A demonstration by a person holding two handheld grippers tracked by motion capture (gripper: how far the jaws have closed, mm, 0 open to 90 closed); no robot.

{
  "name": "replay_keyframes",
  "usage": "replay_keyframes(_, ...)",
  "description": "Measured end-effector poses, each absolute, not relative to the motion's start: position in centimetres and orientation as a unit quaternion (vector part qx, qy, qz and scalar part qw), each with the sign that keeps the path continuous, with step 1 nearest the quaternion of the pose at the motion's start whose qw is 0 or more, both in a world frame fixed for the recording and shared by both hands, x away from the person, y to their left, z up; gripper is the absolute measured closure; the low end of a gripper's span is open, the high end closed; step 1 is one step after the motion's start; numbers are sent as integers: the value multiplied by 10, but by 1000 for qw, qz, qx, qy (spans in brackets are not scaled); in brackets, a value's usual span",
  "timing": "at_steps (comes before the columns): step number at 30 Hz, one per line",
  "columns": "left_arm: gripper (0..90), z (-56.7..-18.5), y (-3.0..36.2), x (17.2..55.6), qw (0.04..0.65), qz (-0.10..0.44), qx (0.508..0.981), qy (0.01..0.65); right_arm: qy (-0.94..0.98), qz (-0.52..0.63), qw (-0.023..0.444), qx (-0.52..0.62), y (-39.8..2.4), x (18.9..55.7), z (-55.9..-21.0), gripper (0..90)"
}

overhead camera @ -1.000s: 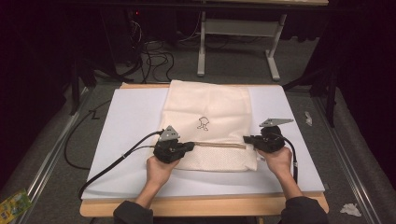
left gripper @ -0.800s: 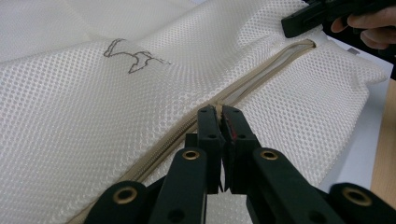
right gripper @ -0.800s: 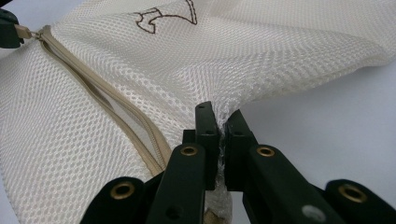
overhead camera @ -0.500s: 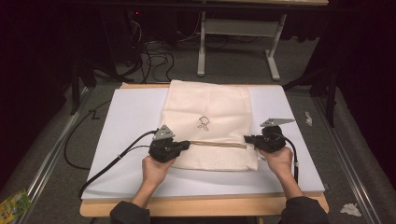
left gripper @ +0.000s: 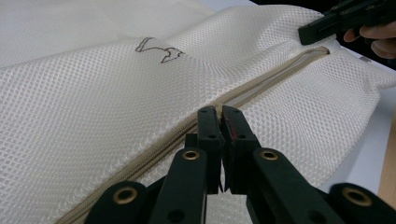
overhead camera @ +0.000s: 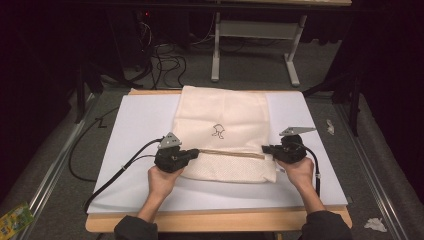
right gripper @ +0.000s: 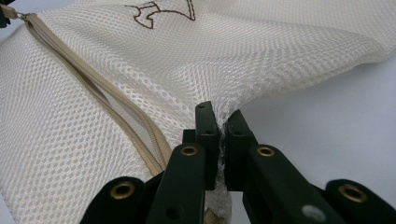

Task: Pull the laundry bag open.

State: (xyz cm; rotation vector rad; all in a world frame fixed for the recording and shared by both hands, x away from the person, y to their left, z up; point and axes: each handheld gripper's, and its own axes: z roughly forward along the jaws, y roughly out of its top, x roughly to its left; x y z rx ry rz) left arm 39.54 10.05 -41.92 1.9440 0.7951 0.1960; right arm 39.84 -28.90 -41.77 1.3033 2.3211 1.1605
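Your cream mesh laundry bag (overhead camera: 225,130) lies flat on the white foam sheet (overhead camera: 140,125) covering the wooden table (overhead camera: 220,222), its honeycomb weave crossed by a beige zipper (left gripper: 261,81) and marked with a small brown outline drawing (overhead camera: 218,131). Your left gripper (left gripper: 219,114) is clamped shut at the zipper. Your right gripper (right gripper: 218,122) pinches the puckered mesh at the bag's edge.

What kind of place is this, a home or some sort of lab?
Likely a lab or recording workspace: a white board on a wooden table, loose cables on grey carpet, and a metal table frame behind.
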Motion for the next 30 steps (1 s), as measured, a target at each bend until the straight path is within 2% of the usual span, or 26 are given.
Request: replay_keyframes(30,873,-418,119,396,497,93,791,344,795,384,124,452,-294,397,-421,884)
